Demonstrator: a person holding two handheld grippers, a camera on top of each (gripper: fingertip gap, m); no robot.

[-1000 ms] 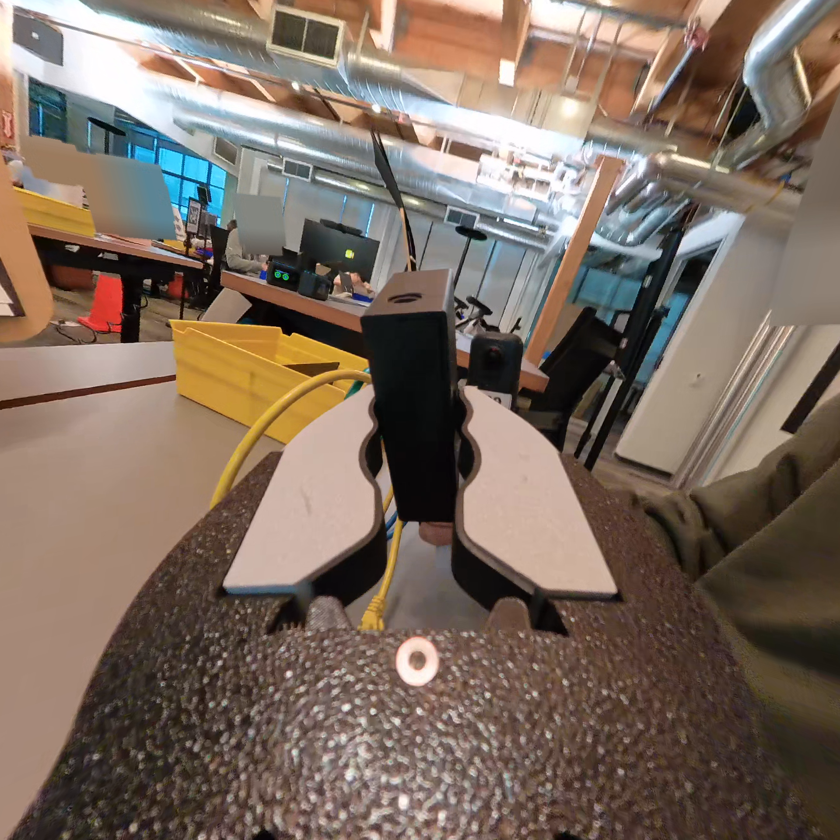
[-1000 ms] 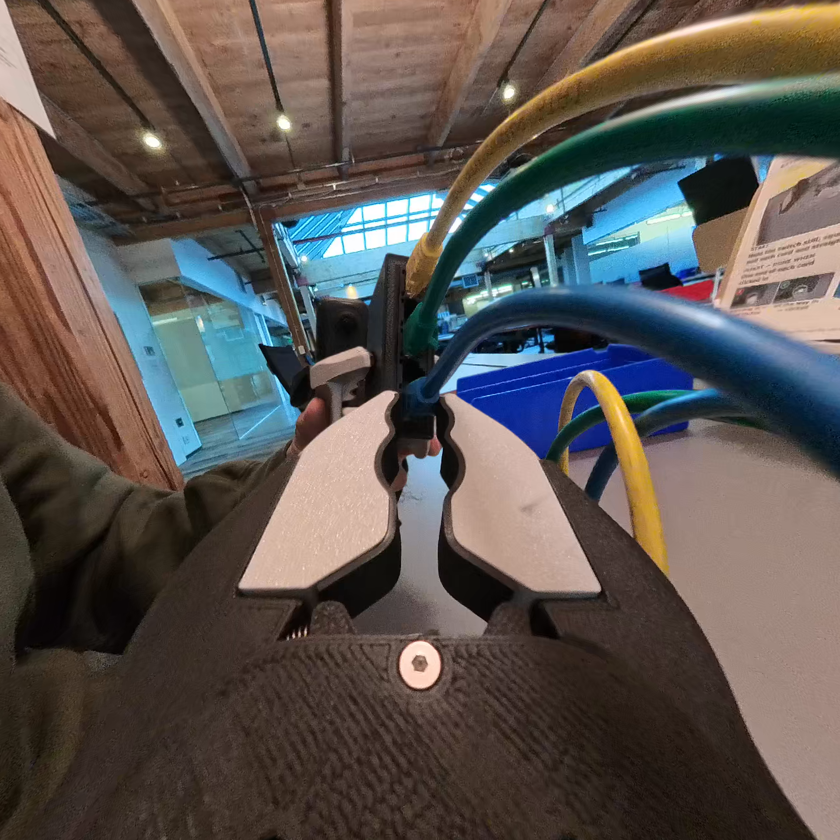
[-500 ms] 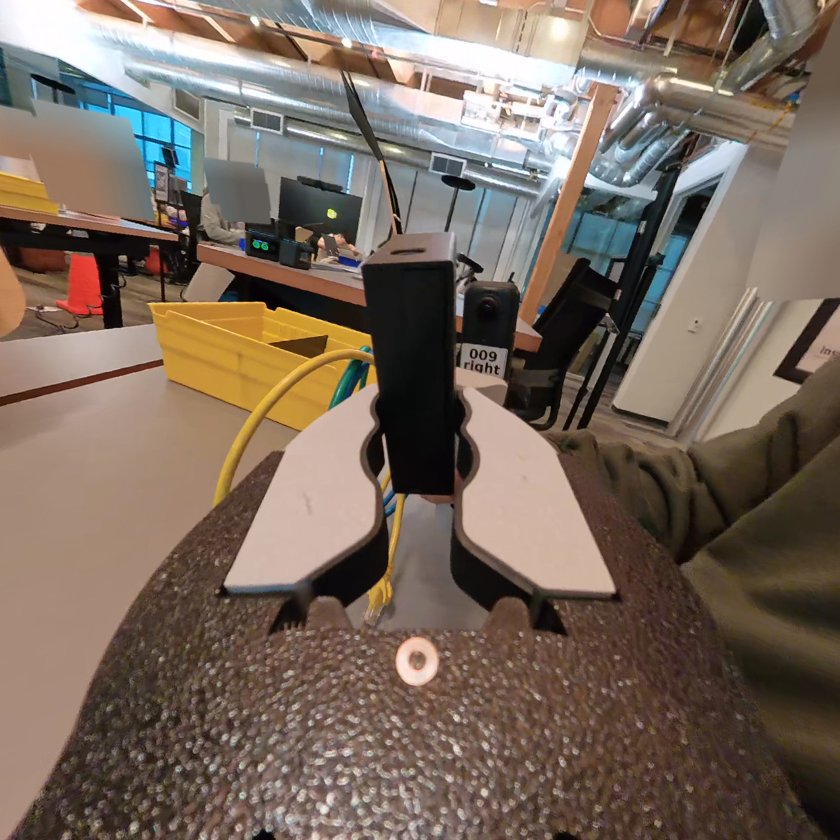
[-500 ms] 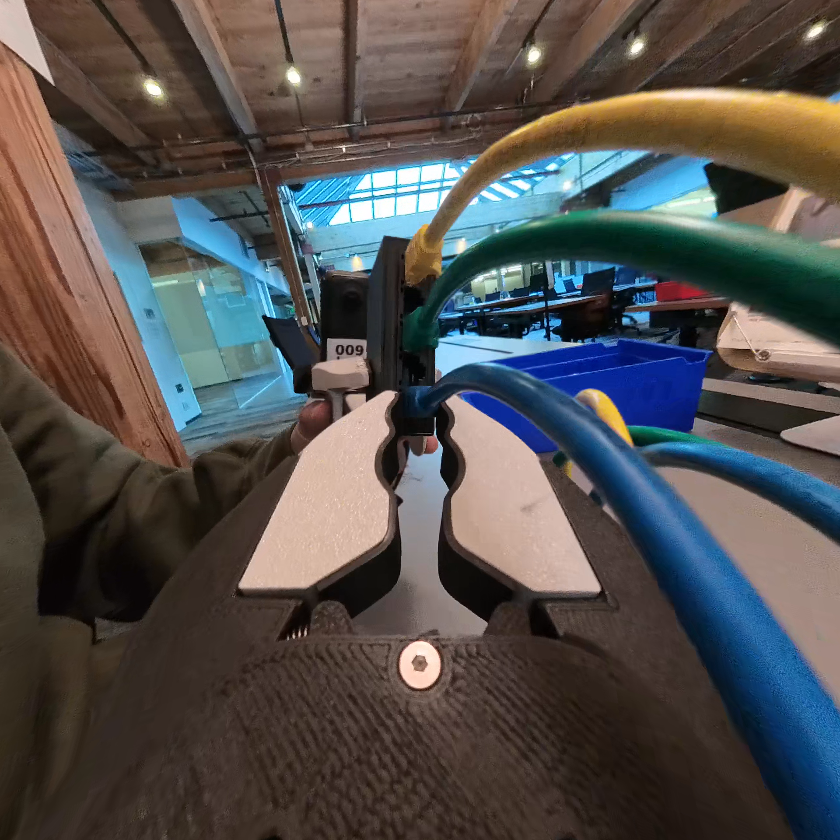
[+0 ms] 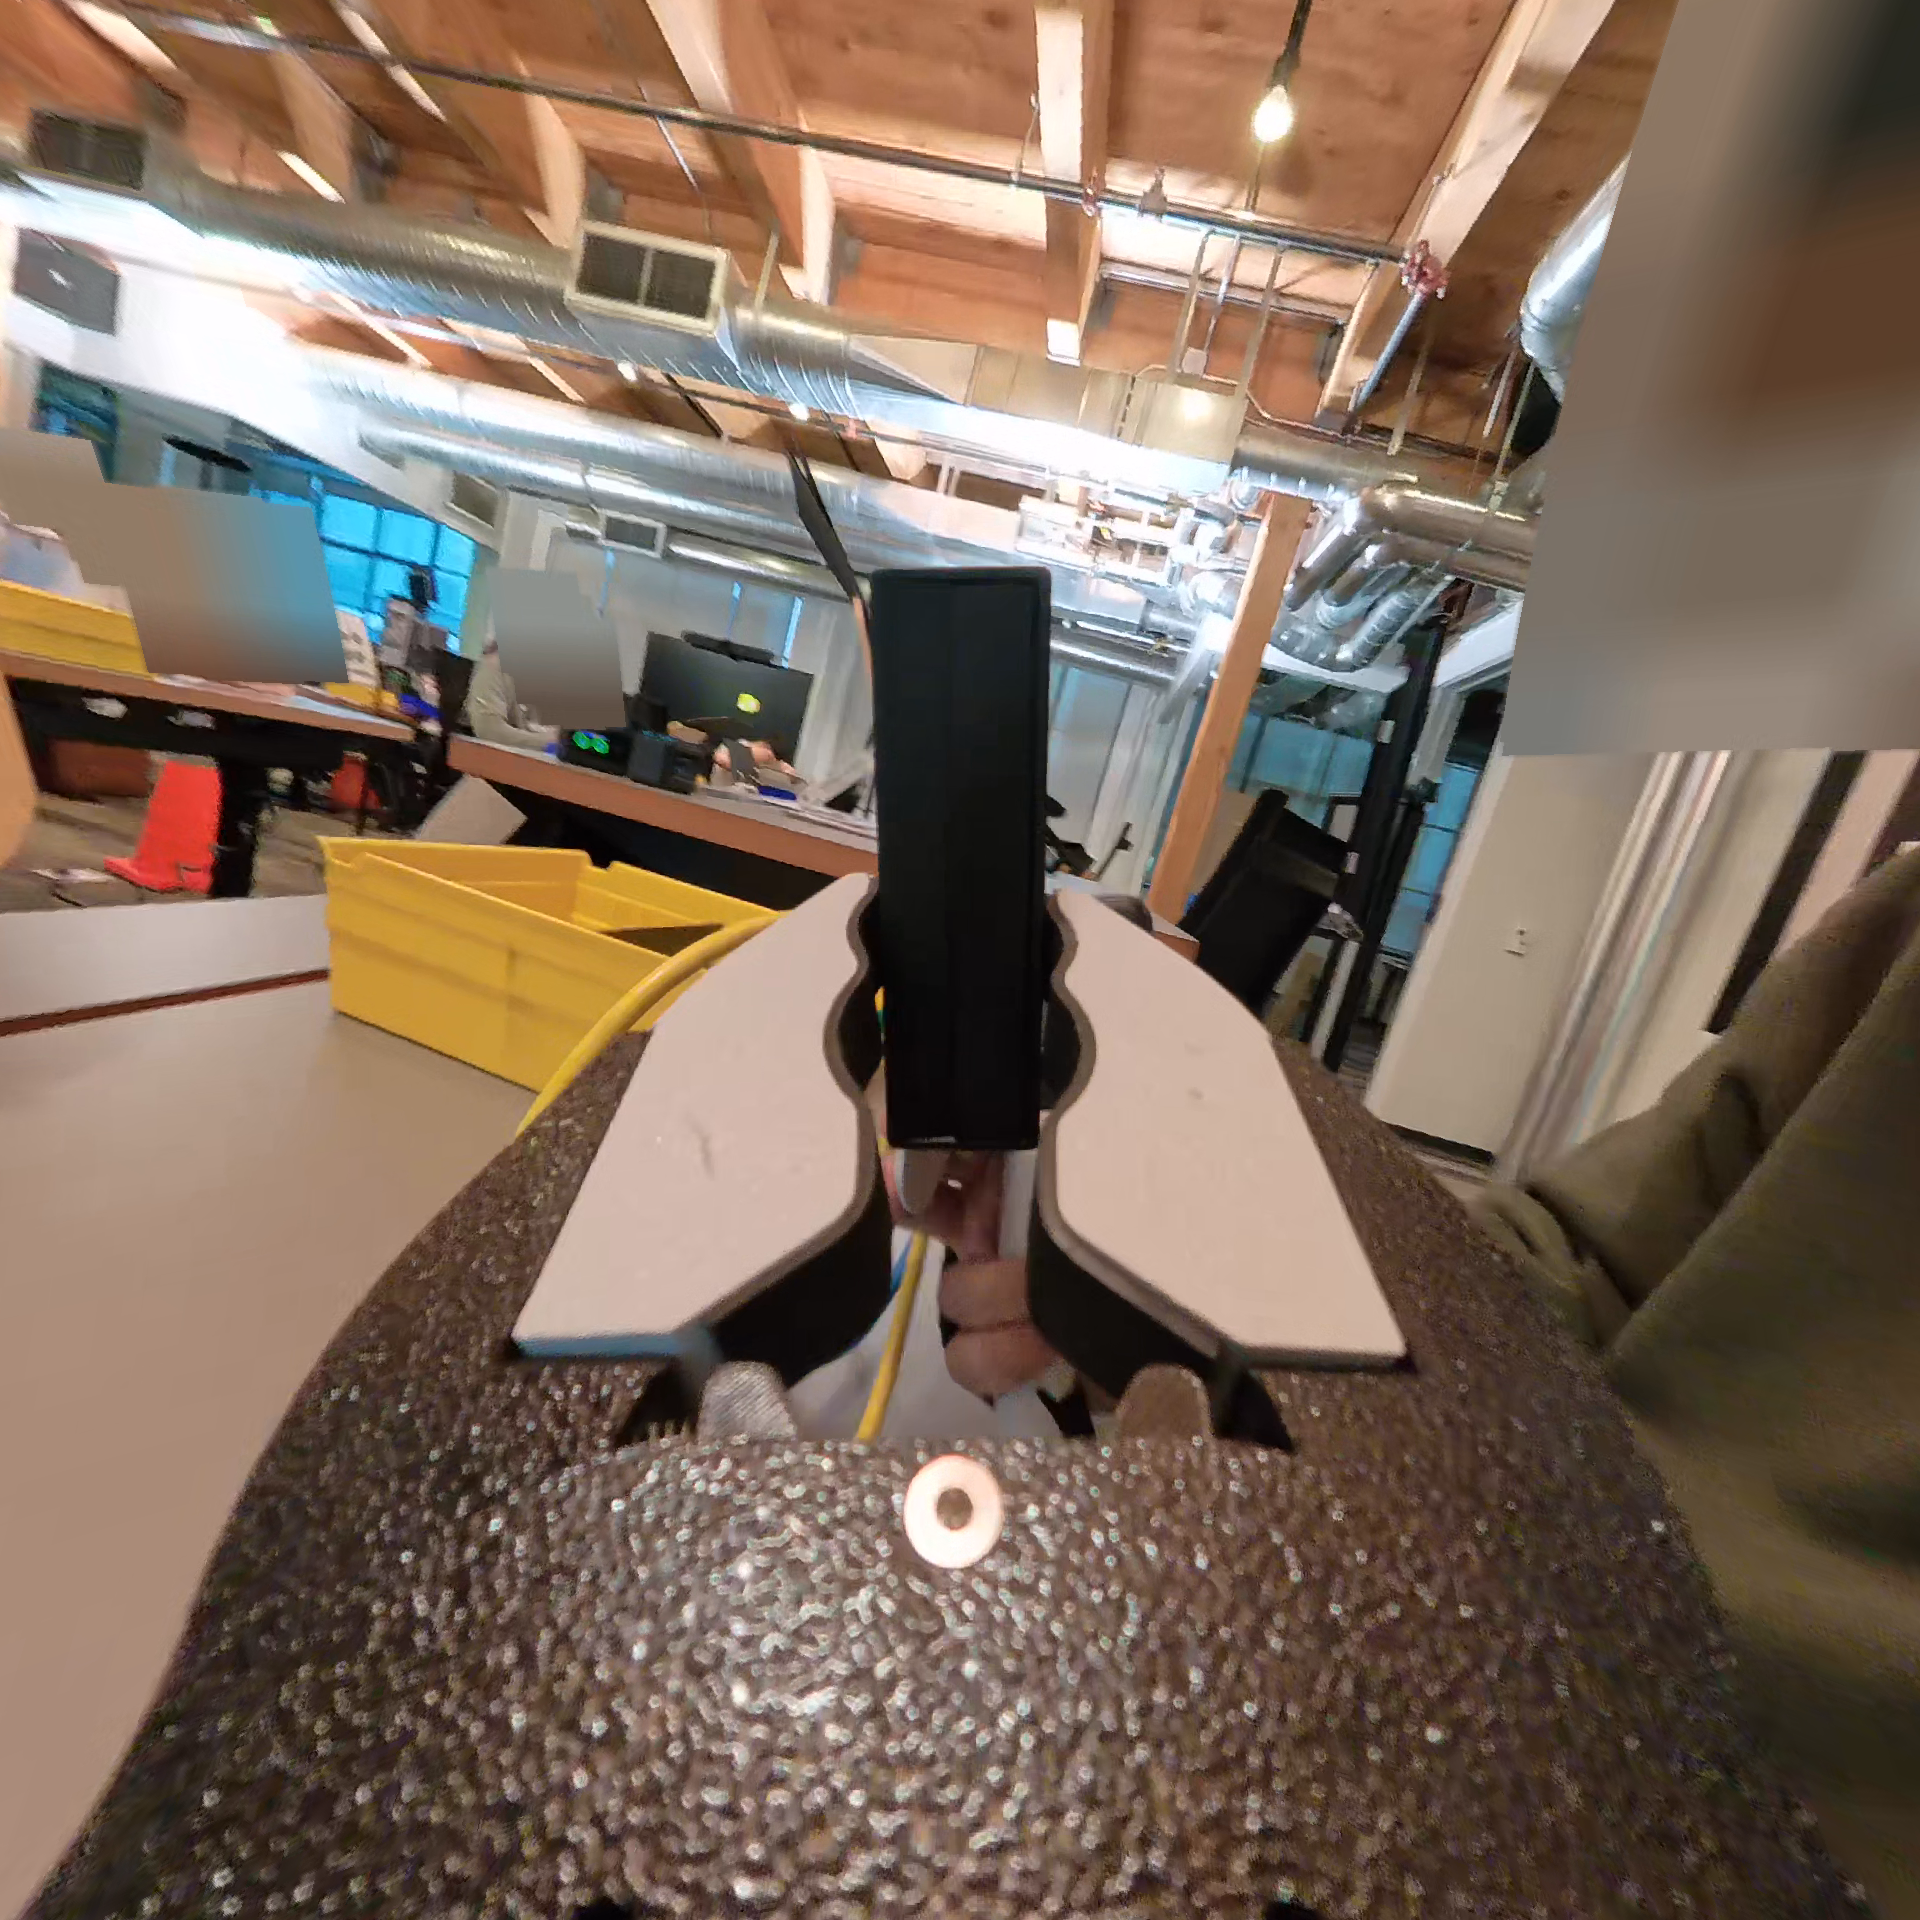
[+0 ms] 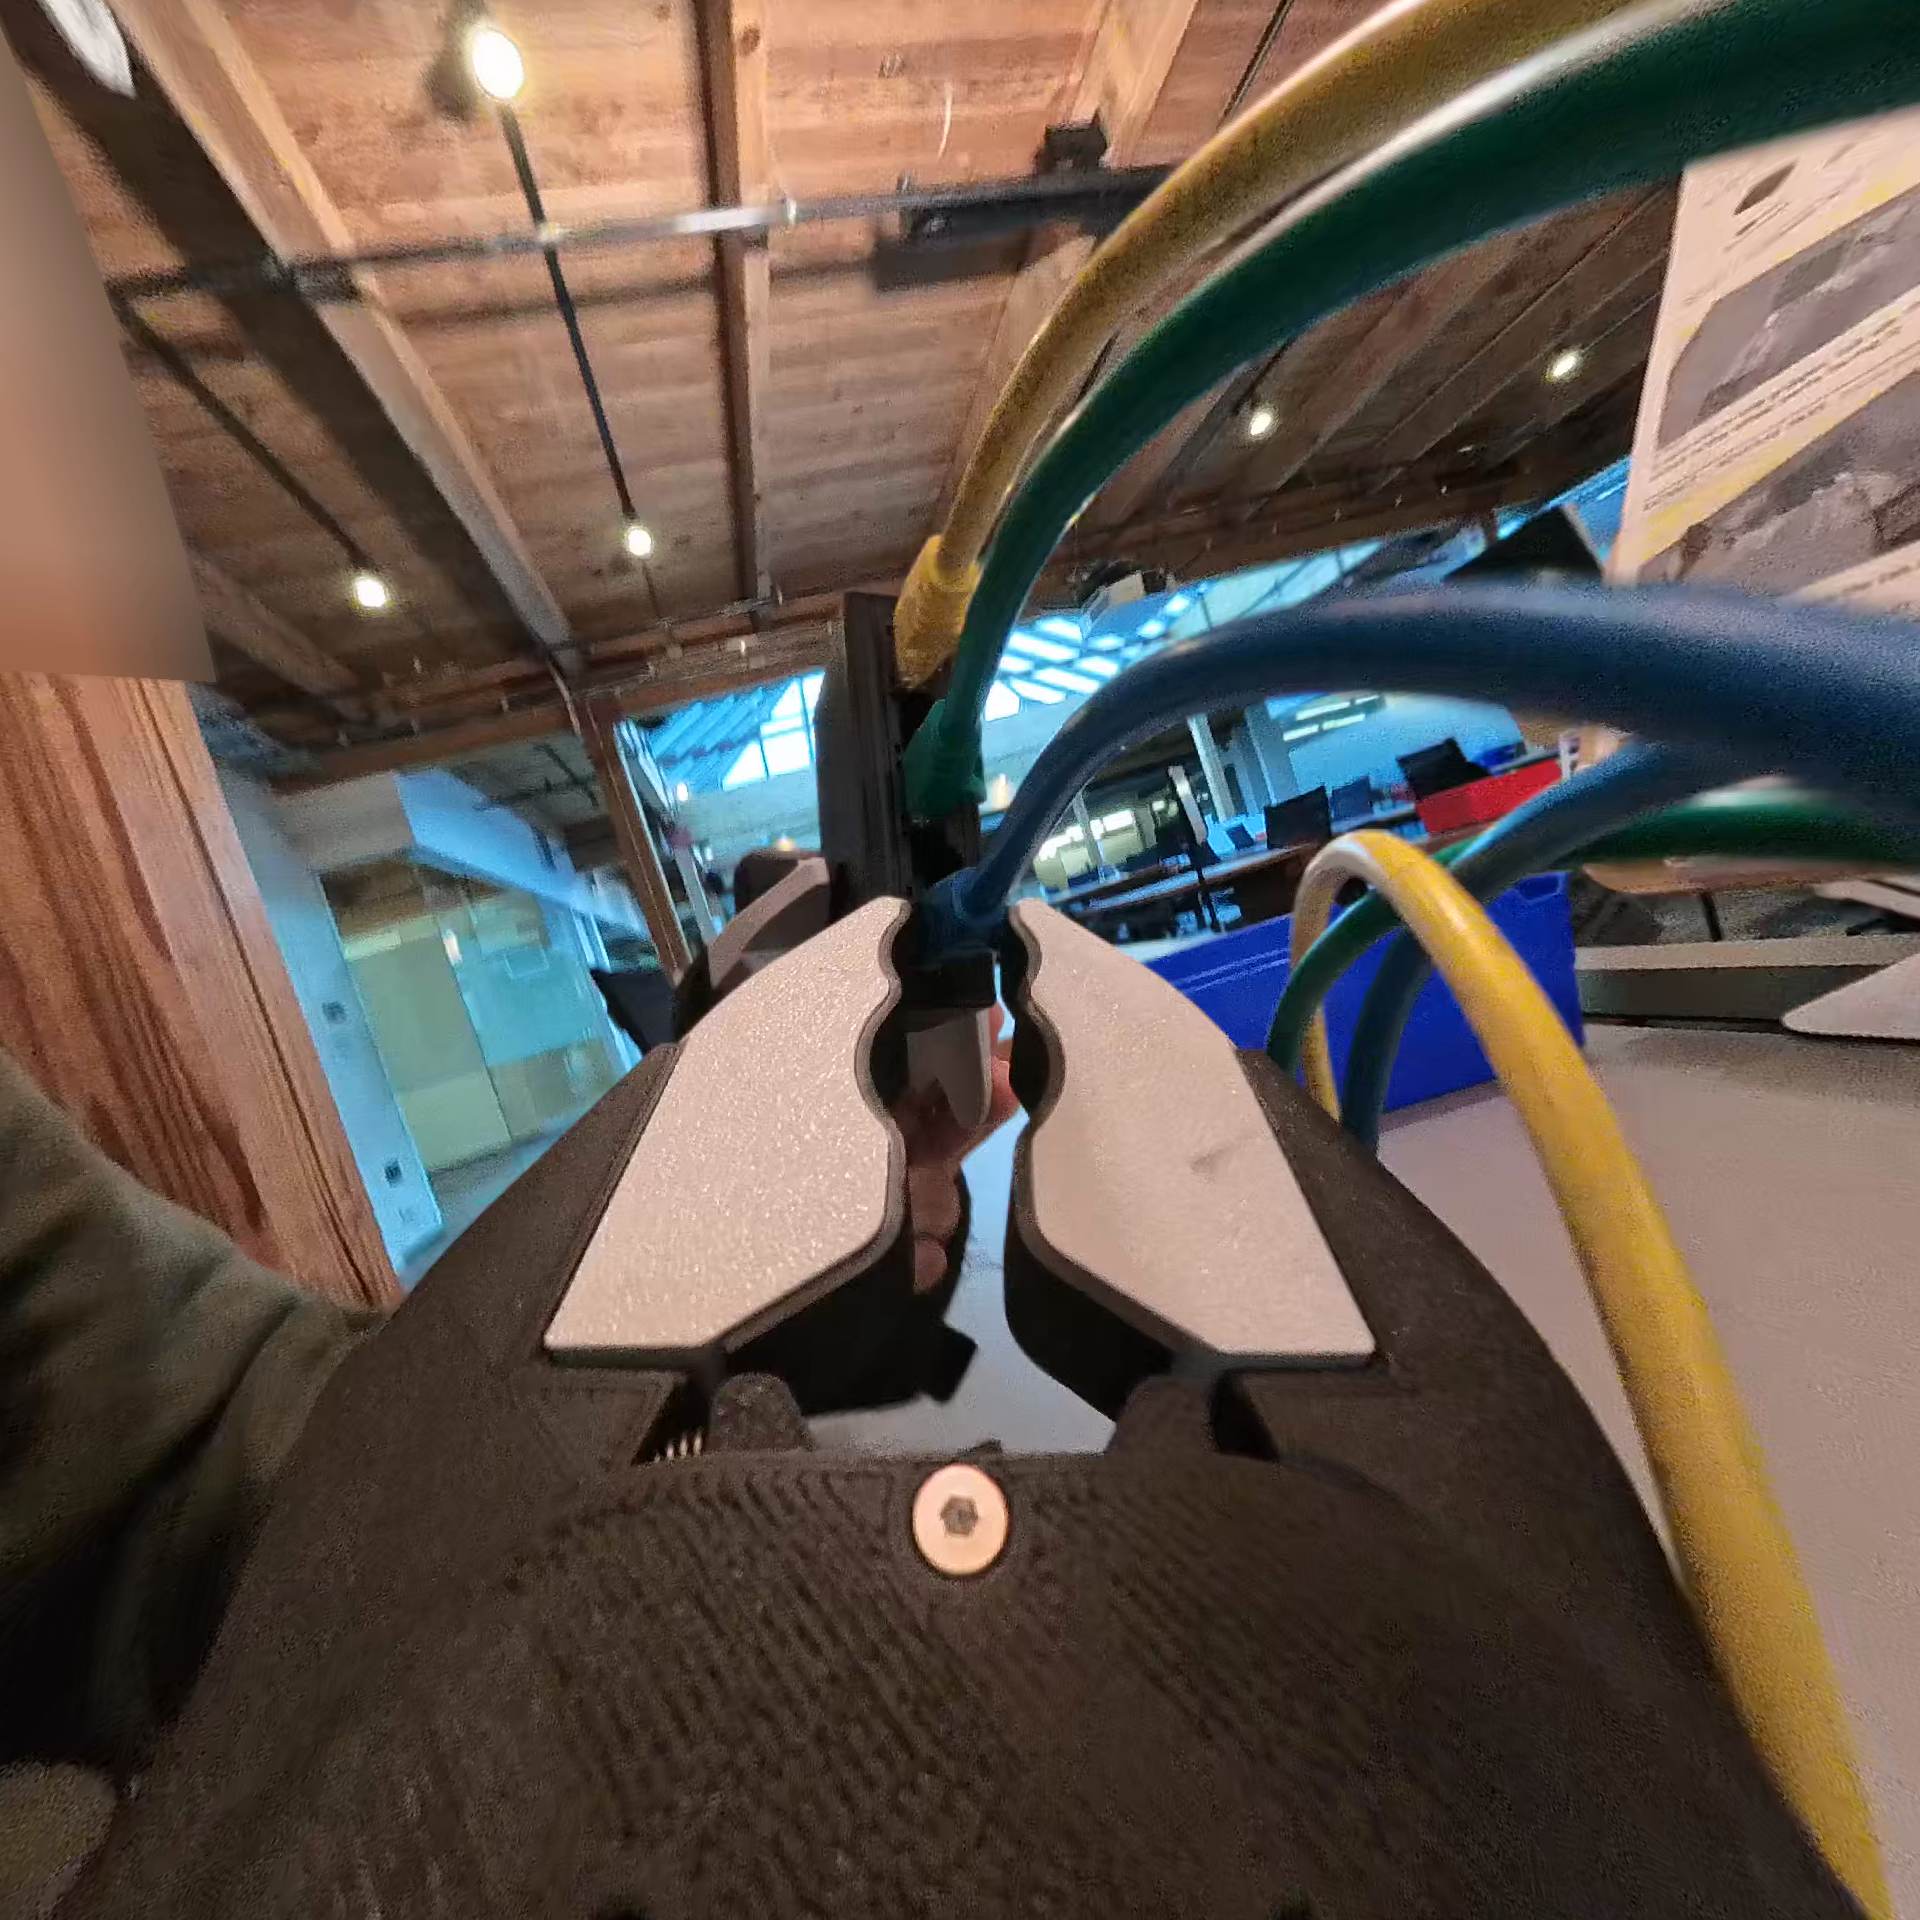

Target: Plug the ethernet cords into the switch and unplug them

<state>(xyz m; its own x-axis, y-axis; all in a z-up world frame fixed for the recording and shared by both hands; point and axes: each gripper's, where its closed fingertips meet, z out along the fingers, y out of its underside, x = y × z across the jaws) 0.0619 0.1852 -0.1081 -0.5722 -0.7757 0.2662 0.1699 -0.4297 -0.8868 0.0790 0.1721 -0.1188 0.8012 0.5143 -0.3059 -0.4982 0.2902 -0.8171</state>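
My left claw point(image 5: 958, 1029) is clamped on the black switch point(image 5: 958, 831), which stands upright with its long axis running straight up out of the jaws. Seen from the right wrist, the same switch point(image 6: 868, 769) shows its port face turned toward my right claw point(image 6: 954, 961), and three cords leave that face stacked along the long axis: yellow cord point(image 6: 935, 603) on top, green cord point(image 6: 951, 769) in the middle, blue cord point(image 6: 966, 899) lowest. The blue plug sits right between my right claw's tips, which are closed down narrow on it, and I judge they have it gripped.

So the move turns on this: the plug's axis runs from the port back toward my right claw, crosswise to the switch's long axis. A straight pull back along my own fingers should free it, I think, while the left claw braces.

In the way: the cords arc back over and beside my right claw, and a yellow loop crosses low on the right. A blue bin point(image 6: 1455, 997) sits behind on the surface point(image 6: 1766, 1195), a yellow bin point(image 5: 499, 935) on the left side.
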